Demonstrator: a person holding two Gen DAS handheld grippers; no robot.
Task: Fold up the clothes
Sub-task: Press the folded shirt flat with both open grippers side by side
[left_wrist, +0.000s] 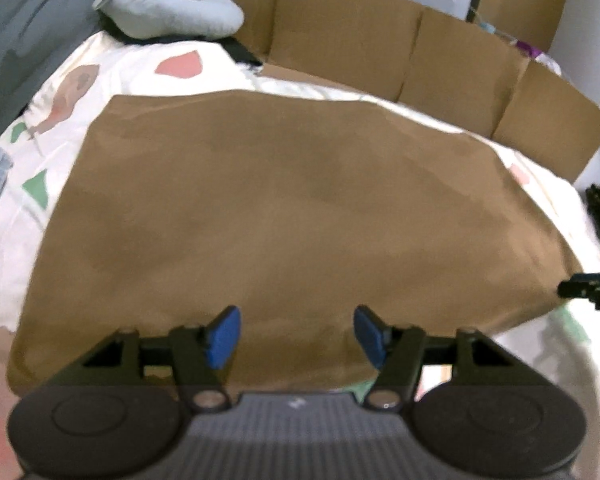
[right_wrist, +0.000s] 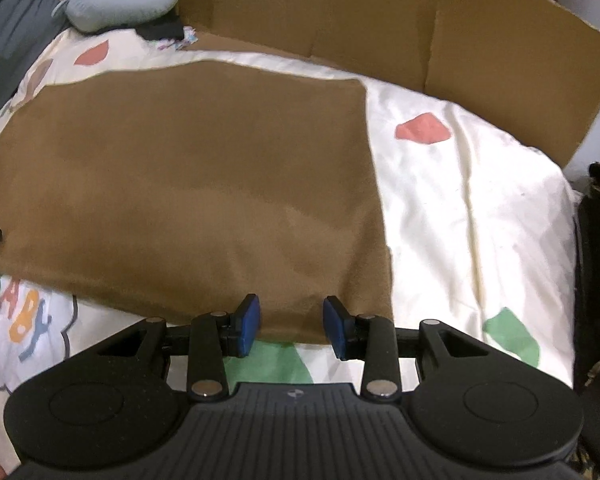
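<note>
- Left wrist view: your left hand-held gripper (left_wrist: 296, 334) stands with its blue pads apart over the near edge of the brown cloth (left_wrist: 280, 208), pinching nothing.
- Right wrist view: your right hand-held gripper (right_wrist: 290, 328) is also parted, at the brown cloth's near right corner.
- That cloth lies spread flat on the patterned bedsheet (right_wrist: 460, 184), with cardboard (right_wrist: 380, 12) behind it.

My left gripper (left_wrist: 297, 334) low centre of frame, tilted downward, jaws apart, blue pads (left_wrist: 224, 336) pressing nothing. My right gripper (right_wrist: 290, 326) likewise tilted down, jaws narrower but parted, nothing clamped between them.
</note>
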